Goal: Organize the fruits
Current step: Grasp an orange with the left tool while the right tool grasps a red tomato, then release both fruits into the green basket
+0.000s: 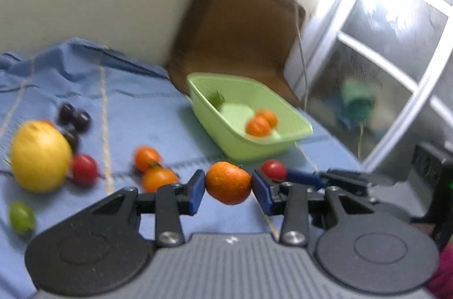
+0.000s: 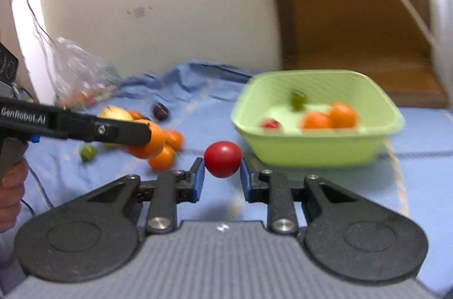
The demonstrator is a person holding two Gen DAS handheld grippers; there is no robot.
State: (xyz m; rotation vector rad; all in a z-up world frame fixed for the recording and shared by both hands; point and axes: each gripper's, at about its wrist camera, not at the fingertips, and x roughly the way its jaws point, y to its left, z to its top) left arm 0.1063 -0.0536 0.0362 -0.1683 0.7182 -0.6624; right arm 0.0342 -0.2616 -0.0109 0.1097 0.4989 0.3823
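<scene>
Nearest the lens, the left tool (image 1: 228, 183) is clamped on a mandarin (image 1: 228, 182), its blue pads pressed to either side of the fruit, which is lifted clear of the blue cloth (image 1: 158, 112). The right tool (image 2: 222, 177) likewise grips a small red tomato-like fruit (image 2: 222, 158), held above the cloth just short of the green plastic basket (image 2: 317, 150).

Behind the tools, loose fruit waits on the cloth: two more mandarins (image 1: 153, 168), a red fruit (image 1: 84, 169), a large yellow fruit (image 1: 39, 156), a green grape (image 1: 21, 217) and dark plums (image 1: 74, 116).

Farther back, the basket already holds two mandarins (image 2: 329, 116), a red fruit (image 2: 271, 124) and a small green one (image 2: 297, 100). A brown chair (image 2: 356, 24) stands against the pale wall beyond.

Both hands appear to be mid-carry, in the transport step. The next move calls for bringing each fruit over the basket rim and parting the pads low, so neither bounces out.
</scene>
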